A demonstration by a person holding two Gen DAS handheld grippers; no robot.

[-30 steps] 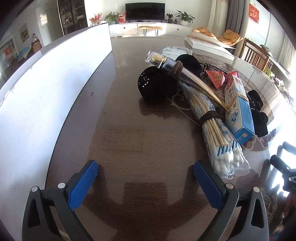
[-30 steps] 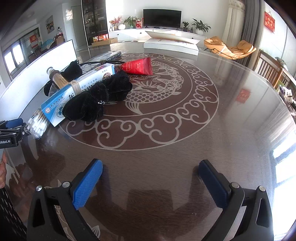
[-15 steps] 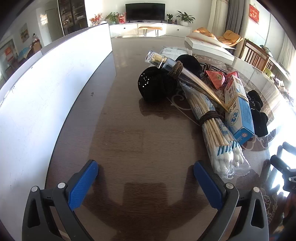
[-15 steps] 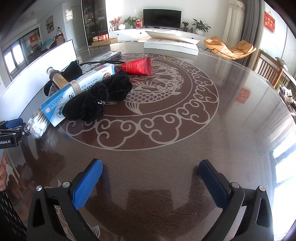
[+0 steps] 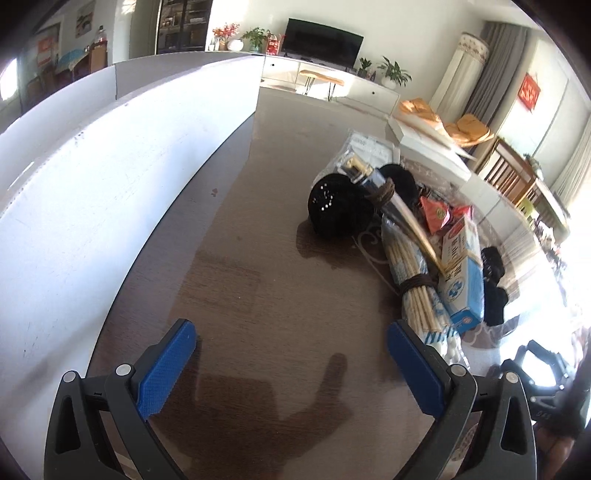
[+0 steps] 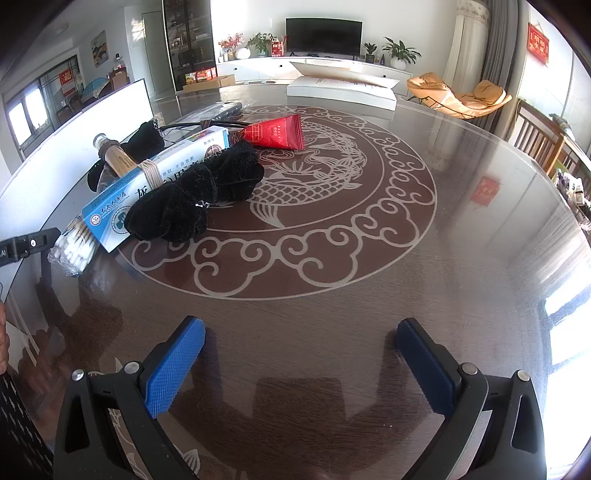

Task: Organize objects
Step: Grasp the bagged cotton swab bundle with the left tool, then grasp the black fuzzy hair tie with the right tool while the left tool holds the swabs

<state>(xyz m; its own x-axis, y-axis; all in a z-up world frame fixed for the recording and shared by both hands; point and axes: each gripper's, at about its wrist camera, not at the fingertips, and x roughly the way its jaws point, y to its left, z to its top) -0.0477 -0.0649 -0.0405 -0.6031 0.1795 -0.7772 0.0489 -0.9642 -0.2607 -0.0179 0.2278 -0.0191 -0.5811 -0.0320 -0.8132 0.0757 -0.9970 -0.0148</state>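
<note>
Sunlit living room: television point(image 6: 323, 36) on white cabinet point(image 6: 258, 70), grey curtains point(image 5: 491, 70).

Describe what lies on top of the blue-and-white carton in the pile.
A black velvet pouch rests against the blue-and-white carton, and beige rubber bands wrap round it. The pouch covers the carton's right side, so that part cannot be seen.

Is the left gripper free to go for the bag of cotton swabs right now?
Probably yes. The left gripper is open and empty, and the cotton swabs lie beside its right finger, nearest of the pile, with nothing between.
</note>
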